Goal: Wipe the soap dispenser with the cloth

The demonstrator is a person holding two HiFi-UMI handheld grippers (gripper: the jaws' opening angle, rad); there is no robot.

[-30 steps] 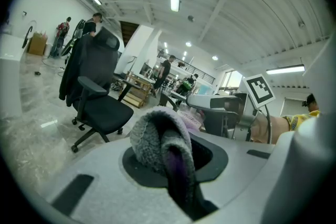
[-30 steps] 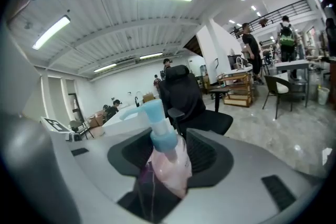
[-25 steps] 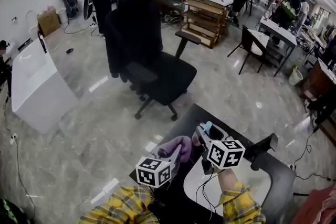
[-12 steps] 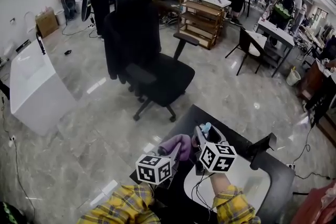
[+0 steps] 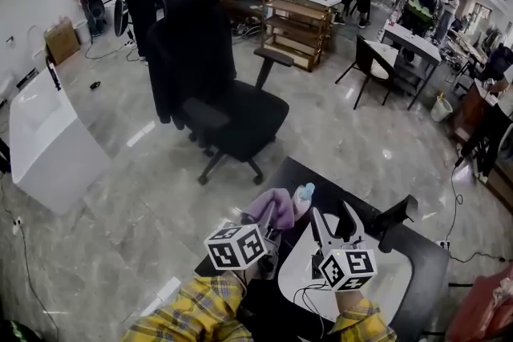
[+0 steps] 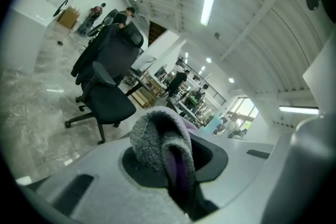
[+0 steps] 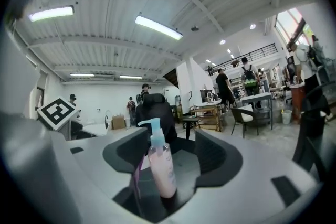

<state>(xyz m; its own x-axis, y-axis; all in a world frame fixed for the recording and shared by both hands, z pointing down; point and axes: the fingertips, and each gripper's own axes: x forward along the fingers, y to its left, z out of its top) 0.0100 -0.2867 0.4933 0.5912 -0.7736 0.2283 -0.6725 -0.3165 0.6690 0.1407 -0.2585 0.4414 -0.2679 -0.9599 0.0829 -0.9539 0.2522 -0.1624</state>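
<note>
The soap dispenser (image 5: 302, 200), a pink bottle with a blue pump, stands upright on the dark table (image 5: 417, 268). In the right gripper view the dispenser (image 7: 160, 165) shows ahead between the jaws, with gaps on both sides. My right gripper (image 5: 334, 220) is open behind it; its jaws have just been opening and nothing is pressed between them. My left gripper (image 5: 268, 230) is shut on the purple fleecy cloth (image 5: 272, 206), which bulges out of the jaws close against the dispenser's left side. The cloth (image 6: 160, 139) fills the middle of the left gripper view.
A white oval surface (image 5: 300, 276) lies on the table under my right gripper. A black block (image 5: 397, 216) sits at the table's right. A black office chair (image 5: 216, 92) stands on the floor beyond, a white cabinet (image 5: 48, 140) at the left. People stand far back.
My right gripper has let go of the dispenser and drawn back toward me and to the right. The dispenser now stands alone. My left gripper with the cloth has risen a little.
</note>
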